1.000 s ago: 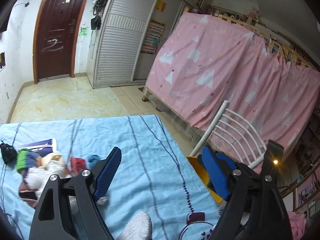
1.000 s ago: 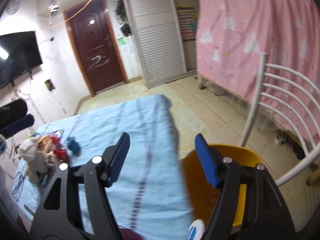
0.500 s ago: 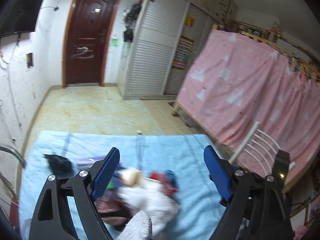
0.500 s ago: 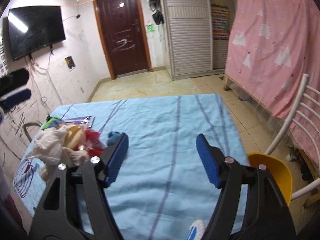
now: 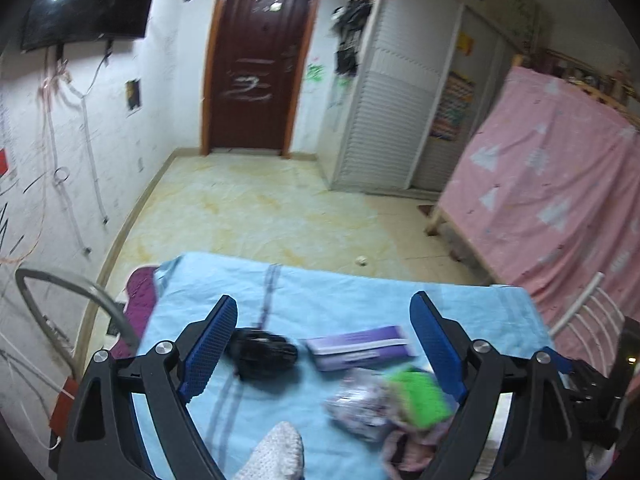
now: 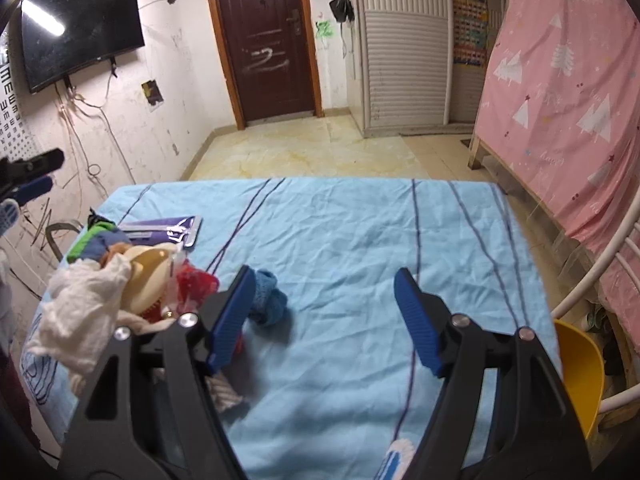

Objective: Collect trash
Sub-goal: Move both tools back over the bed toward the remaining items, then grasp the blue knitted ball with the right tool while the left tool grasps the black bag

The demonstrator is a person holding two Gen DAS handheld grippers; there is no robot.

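A heap of trash lies on the blue-clothed table point(image 6: 360, 232): a white rag point(image 6: 84, 304), a yellow lid point(image 6: 148, 276), a red wrapper point(image 6: 194, 286) and a blue wad point(image 6: 268, 298). My right gripper point(image 6: 325, 320) hangs open over the cloth, its left finger beside the blue wad, nothing between the pads. My left gripper point(image 5: 324, 344) is open above a black crumpled thing point(image 5: 262, 354), a purple box point(image 5: 360, 346), a green piece point(image 5: 420, 394) and a crinkly wrapper point(image 5: 356, 400), touching none. In the right wrist view the left gripper point(image 6: 28, 176) shows at the far left edge.
A yellow chair seat point(image 6: 580, 372) with a white barred back point(image 6: 624, 240) stands at the table's right edge. A pink sheet point(image 6: 560, 80) hangs over a bed frame beyond. A metal hoop point(image 5: 60, 304) and a purple cushion point(image 5: 140, 296) sit at the left end.
Both views have swung left, away from the chair and pink sheet toward the trash heap. The left gripper now hangs over the black thing and purple box. Both stay open.
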